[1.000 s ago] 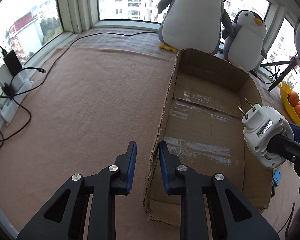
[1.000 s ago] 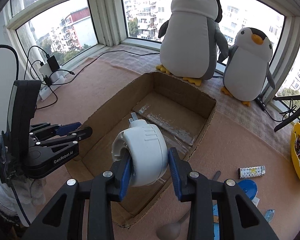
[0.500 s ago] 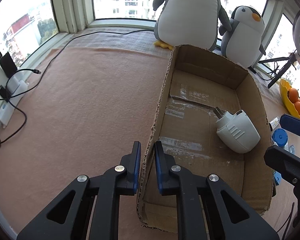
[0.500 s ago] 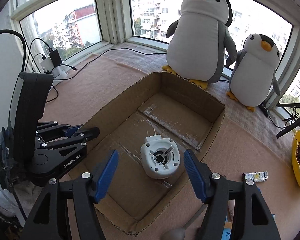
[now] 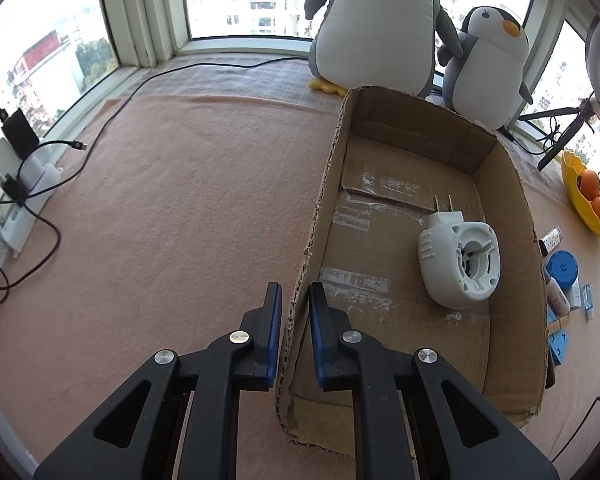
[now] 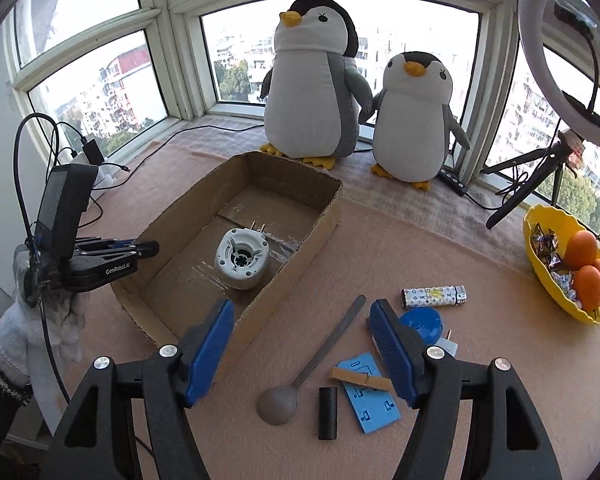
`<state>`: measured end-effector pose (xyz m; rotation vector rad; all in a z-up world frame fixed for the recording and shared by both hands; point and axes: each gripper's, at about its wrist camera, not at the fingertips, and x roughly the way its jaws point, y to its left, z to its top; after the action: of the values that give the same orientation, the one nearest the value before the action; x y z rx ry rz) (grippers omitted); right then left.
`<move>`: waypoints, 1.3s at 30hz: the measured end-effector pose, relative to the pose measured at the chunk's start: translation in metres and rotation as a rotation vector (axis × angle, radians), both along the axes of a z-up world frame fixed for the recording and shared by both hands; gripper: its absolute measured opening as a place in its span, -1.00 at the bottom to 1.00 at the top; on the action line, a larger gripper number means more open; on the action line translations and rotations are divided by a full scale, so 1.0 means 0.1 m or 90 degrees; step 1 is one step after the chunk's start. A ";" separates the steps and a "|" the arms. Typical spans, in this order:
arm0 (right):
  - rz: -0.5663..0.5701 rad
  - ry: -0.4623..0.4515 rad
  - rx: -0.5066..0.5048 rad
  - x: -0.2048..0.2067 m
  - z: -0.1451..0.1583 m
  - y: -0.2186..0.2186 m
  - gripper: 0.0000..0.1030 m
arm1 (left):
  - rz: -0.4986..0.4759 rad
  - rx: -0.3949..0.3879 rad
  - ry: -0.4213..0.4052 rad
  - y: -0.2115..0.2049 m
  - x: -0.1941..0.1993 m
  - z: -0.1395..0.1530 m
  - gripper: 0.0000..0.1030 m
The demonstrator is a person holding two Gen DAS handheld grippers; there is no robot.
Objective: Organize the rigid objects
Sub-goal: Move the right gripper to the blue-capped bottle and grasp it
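A white plug-in device point(image 5: 458, 258) lies on its side inside the open cardboard box point(image 5: 516, 184); it also shows in the right wrist view point(image 6: 242, 258) in the box point(image 6: 324, 216). My left gripper point(image 5: 294, 328) is shut on the box's left wall near its front corner. My right gripper point(image 6: 302, 344) is open and empty, above the carpet at the box's right side. Under and beyond it lie a grey spoon point(image 6: 316, 364), a black cylinder point(image 6: 327, 412), a blue card point(image 6: 370, 392), a wooden clothespin point(image 6: 360, 378), a blue round lid point(image 6: 422, 322) and a patterned lighter point(image 6: 434, 296).
Two plush penguins point(image 6: 312, 80) stand behind the box by the window. A yellow bowl point(image 6: 540, 248) with oranges sits at the right, beside a ring-light tripod point(image 6: 520, 188). Cables and a power strip point(image 5: 24, 200) lie at the left edge.
My right gripper opened and dropped the white device into the box, then drew back to the right over the loose items. My left gripper stayed clamped on the box wall.
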<state>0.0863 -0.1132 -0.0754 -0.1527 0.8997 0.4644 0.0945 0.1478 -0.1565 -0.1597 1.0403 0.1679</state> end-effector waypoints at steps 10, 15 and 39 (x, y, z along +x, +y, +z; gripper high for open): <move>-0.172 0.049 -0.007 0.06 -0.15 -1.25 0.33 | 0.010 0.015 0.008 0.00 -0.07 0.04 -0.69; -0.215 0.073 -0.033 0.15 -0.39 -1.59 0.33 | 0.016 0.021 0.003 0.00 -0.12 0.10 -0.68; -0.185 0.191 -0.080 0.68 -1.07 -1.64 -0.20 | 0.043 0.012 -0.015 -0.01 -0.44 0.30 -0.44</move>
<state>0.1538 -0.2771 -0.1821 -0.0657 1.2247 0.1611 0.0508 0.1464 -0.1268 -0.1795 1.0095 0.2370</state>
